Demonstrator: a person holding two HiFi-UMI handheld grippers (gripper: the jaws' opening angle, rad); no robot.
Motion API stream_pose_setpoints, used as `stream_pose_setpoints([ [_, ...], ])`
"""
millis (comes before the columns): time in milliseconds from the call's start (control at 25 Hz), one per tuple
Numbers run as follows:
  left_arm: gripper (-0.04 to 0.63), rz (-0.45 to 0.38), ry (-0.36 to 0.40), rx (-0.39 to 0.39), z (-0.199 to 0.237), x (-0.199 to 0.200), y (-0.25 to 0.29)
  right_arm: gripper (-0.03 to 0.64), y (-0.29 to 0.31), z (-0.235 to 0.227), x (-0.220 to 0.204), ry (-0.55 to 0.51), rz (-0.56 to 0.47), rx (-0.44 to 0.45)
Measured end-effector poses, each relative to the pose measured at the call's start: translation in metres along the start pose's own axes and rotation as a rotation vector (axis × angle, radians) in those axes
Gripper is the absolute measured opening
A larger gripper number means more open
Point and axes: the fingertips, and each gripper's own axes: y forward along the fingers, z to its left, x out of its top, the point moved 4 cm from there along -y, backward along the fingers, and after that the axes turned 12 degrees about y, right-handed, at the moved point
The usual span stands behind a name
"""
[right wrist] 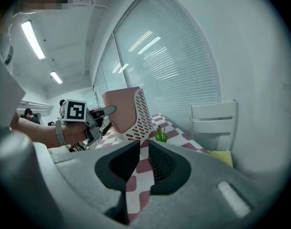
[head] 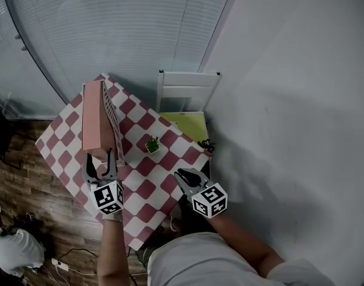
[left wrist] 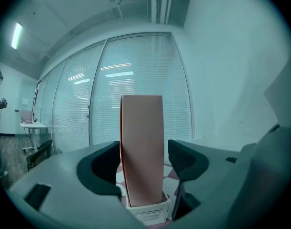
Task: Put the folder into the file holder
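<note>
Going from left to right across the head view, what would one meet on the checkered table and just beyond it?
pink folder → white file holder that it stands in → small potted plant → white chair

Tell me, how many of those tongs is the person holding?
2. The left tongs straddle the pink folder standing in the file holder; the right tongs hover empty over the checkered table's near edge.
</note>
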Motion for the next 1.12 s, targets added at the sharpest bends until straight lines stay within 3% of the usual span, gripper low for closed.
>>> stream_pose_setpoints([
  [560,0.296,0.040,-0.032,0.003,0.045,0.017,-0.112,0.038,0.027,0.106,-0.001,-0.067,-0.004,0.236],
  [1120,0.296,0.102,-0.107,0.153,0.118,0.012,-0.264,0.038,0.058,0.255,-0.008,-0.167,0.059,0.550],
])
